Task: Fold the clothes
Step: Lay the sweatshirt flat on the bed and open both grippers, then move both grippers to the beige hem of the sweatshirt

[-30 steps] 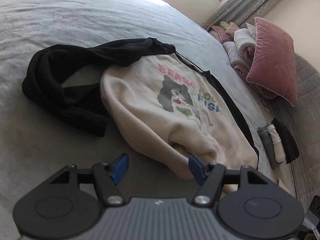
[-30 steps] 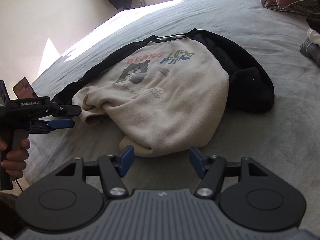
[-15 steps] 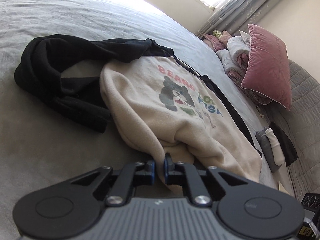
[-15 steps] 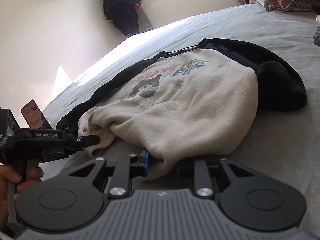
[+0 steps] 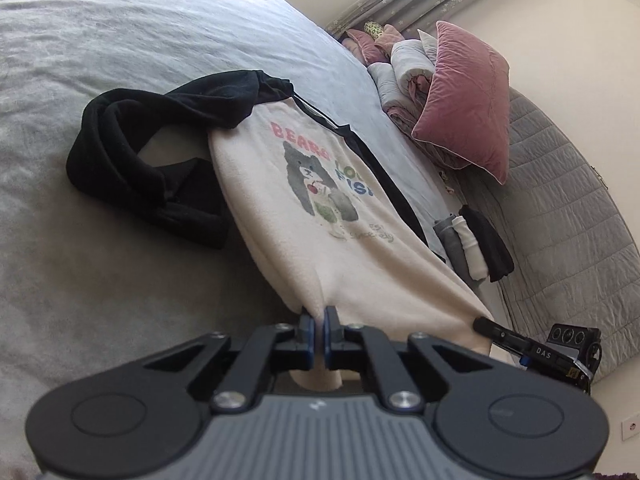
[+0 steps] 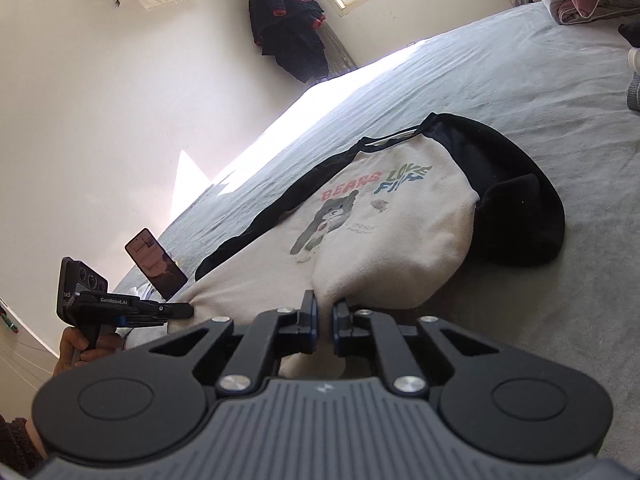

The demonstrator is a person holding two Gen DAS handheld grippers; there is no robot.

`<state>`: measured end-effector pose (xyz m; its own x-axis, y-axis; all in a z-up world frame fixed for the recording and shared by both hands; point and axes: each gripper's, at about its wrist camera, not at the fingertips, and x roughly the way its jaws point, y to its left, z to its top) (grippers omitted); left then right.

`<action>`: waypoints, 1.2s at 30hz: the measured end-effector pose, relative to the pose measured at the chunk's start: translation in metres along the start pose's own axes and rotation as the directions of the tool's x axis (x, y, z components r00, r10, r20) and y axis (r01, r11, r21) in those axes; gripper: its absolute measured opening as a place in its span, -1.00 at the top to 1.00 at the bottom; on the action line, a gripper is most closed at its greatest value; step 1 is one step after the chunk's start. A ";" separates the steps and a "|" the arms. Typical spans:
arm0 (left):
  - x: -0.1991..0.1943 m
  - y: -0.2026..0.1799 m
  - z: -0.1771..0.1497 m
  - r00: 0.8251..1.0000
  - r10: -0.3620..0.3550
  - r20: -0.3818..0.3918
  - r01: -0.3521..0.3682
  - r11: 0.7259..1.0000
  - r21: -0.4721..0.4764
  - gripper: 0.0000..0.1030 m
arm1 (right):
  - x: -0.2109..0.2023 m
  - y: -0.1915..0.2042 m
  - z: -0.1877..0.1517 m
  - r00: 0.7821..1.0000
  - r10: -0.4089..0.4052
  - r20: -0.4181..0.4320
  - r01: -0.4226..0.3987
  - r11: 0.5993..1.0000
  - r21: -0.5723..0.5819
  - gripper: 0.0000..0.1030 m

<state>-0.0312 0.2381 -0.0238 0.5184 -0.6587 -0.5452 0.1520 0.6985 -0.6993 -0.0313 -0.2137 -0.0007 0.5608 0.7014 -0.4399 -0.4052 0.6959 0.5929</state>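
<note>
Between the jaws of the left gripper (image 5: pixel 319 326) the cream fleece hem of the sweatshirt (image 5: pixel 320 216), a cream-bodied top with black sleeves and a printed bear, is pinched tight, the blue pads nearly meeting on the cloth. The jaws of the right gripper (image 6: pixel 324 320) are closing on the same hem further along, and a fold of cream fleece is seen gathered between them. The sweatshirt is spread print-up on the grey bedcover (image 5: pixel 100 60), its bottom edge raised off the cover at both grips and the body drawn taut towards the collar. The step in hand is judged to be a lift of the hem for a fold towards the collar; it would be done well if both grips were kept level and equally tense, so that the hem stays straight, and if the black sleeve (image 5: pixel 132 168) bunched beside the body were laid flat or tucked in first, since it may otherwise be trapped as a lump. The right pinch should be confirmed as firm before any lift. Counted: one sweatshirt, two grippers, one pink velvet cushion (image 5: pixel 468 96) by the headboard, three small rolled garments (image 5: pixel 472 244) in grey, white and black, one propped phone (image 6: pixel 156 263), and one dark coat (image 6: pixel 288 28) hung by the window.
</note>
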 end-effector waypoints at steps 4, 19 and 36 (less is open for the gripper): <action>0.002 0.004 -0.003 0.998 -0.029 -0.061 0.029 1.000 0.005 0.93 | -0.008 -0.019 0.001 0.997 0.043 -0.065 -0.035 0.992 0.120 0.82; 0.002 0.021 0.001 0.982 0.169 -0.083 -0.165 0.985 0.053 0.21 | -0.020 -0.028 -0.009 0.981 -0.151 -0.124 0.153 0.988 0.008 -0.01; 0.028 0.014 -0.003 0.981 0.153 -0.118 -0.146 0.987 0.064 0.24 | 0.014 -0.026 -0.013 0.970 -0.166 -0.177 0.176 0.984 0.041 -0.01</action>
<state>-0.0173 0.2291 -0.0504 0.4324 -0.5725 -0.6966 0.1280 0.8037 -0.5811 -0.0219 -0.2201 -0.0309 0.4837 0.5923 -0.6443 -0.2705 0.8013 0.5335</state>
